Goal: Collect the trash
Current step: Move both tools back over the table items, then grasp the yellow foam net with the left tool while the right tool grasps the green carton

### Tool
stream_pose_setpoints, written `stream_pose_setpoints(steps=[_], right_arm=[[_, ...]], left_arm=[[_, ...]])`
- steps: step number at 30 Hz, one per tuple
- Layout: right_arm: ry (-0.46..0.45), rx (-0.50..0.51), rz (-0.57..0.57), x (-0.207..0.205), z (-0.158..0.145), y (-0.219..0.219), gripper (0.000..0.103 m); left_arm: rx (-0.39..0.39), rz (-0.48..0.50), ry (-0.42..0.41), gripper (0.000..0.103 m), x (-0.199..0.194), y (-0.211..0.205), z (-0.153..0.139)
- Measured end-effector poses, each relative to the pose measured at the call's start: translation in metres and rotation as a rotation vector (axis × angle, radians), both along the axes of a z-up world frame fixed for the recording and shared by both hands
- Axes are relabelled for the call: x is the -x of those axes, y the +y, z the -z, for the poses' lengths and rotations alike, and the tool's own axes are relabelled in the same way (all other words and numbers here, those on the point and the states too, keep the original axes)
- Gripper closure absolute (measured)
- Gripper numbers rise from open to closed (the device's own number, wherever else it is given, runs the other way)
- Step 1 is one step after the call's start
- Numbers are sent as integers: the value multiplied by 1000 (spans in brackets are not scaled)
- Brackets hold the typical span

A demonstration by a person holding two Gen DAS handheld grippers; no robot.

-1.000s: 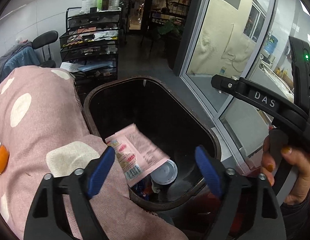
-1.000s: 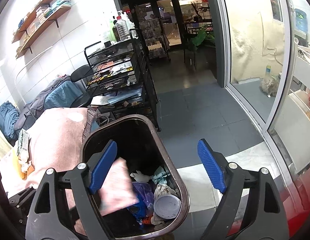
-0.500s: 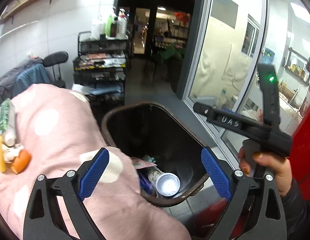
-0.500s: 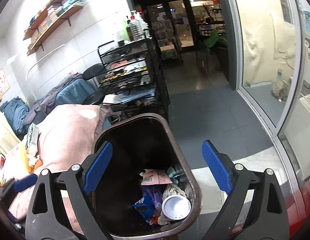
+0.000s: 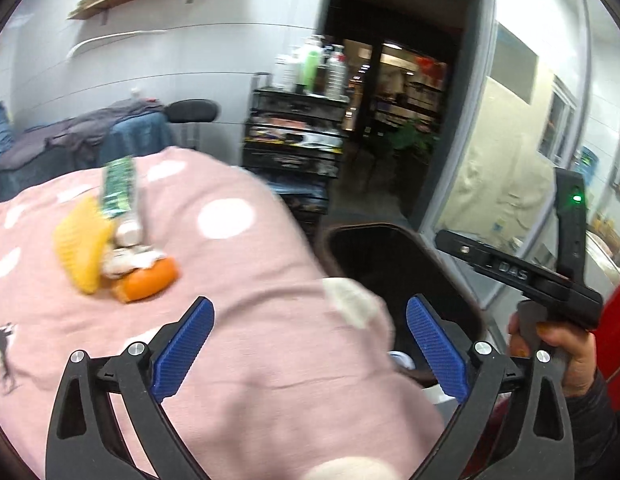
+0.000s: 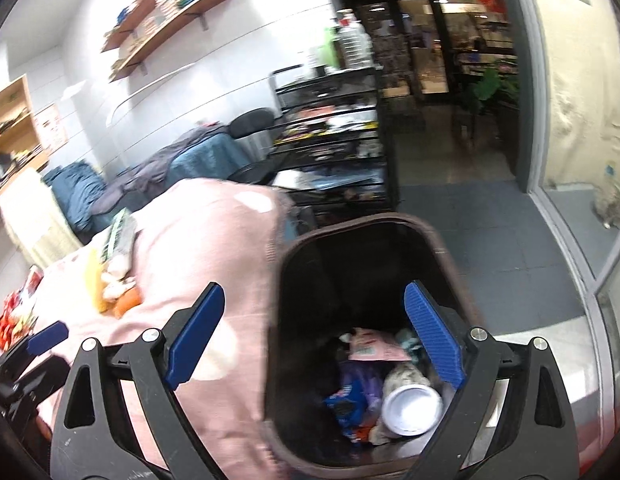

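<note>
A dark brown trash bin [image 6: 442, 248] stands beside a table with a pink dotted cloth [image 5: 237, 280]. In it lie a pink wrapper [image 6: 374, 348], a white cup [image 6: 410, 408] and blue packets. My right gripper [image 6: 310, 336] is open and empty above the bin's near rim. My left gripper [image 5: 305, 344] is open and empty over the cloth's edge, with the bin [image 5: 394, 256] to its right. On the cloth lie a green wrapper [image 5: 119, 184], a yellow piece [image 5: 83, 248], white scraps and orange peel [image 5: 147, 280]. The same pile shows in the right wrist view [image 6: 113, 280].
A black wire rack [image 6: 334, 140] with bottles stands behind the bin. A chair draped with blue and grey clothes [image 5: 89, 140] is at the back left. Glass doors [image 6: 582, 120] are to the right. Red packets [image 6: 13, 316] lie at the table's far left.
My left gripper has swung left and back from over the bin to over the cloth, bringing the trash pile into view. The pink wrapper has dropped and settled in the bin.
</note>
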State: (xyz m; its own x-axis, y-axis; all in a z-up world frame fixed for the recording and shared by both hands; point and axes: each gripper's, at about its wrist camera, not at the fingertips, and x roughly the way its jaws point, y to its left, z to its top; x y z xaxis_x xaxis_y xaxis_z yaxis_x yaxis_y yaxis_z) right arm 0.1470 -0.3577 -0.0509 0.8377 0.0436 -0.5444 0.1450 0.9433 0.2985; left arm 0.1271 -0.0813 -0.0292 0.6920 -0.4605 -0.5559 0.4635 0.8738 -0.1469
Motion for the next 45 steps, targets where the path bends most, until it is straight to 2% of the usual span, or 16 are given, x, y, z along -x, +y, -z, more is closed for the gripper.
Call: stream_pose_setpoints(steps=[7, 13, 16, 24, 30, 35, 37, 38, 40, 41, 42, 43, 45], right_arm=[[5, 15, -154, -21, -6, 55, 13], [34, 39, -298, -40, -11, 104, 13], [52, 63, -378, -52, -12, 132, 13], [95, 78, -480, -85, -11, 180, 13], [87, 84, -459, -107, -20, 194, 13], [91, 89, -448, -121, -21, 194, 13], [102, 86, -445, -128, -19, 196, 13], [105, 86, -448, -131, -18, 197, 14], [107, 90, -455, -137, -17, 200, 19], [108, 92, -460, -141, -16, 203, 20], [109, 92, -465, -143, -16, 205, 22], [113, 90, -475, -149, -15, 210, 23], [120, 77, -498, -161, -15, 222, 24]], left_arm=[[-21, -141, 11, 5, -4, 62, 2], [-44, -262, 89, 6, -16, 116, 16], [-54, -293, 115, 6, -21, 133, 21], [-46, -288, 147, 7, -68, 147, 19], [-130, -258, 165, 7, -124, 126, 24], [-210, -237, 186, 22, -160, 115, 36], [-211, -237, 192, 42, -166, 118, 37], [-200, -245, 199, 47, -167, 122, 37], [-136, -258, 210, 70, -164, 135, 36], [-97, -268, 211, 75, -161, 144, 34], [-69, -281, 210, 85, -157, 151, 33], [-46, -308, 202, 89, -151, 161, 32], [-17, -340, 183, 91, -142, 171, 28]])
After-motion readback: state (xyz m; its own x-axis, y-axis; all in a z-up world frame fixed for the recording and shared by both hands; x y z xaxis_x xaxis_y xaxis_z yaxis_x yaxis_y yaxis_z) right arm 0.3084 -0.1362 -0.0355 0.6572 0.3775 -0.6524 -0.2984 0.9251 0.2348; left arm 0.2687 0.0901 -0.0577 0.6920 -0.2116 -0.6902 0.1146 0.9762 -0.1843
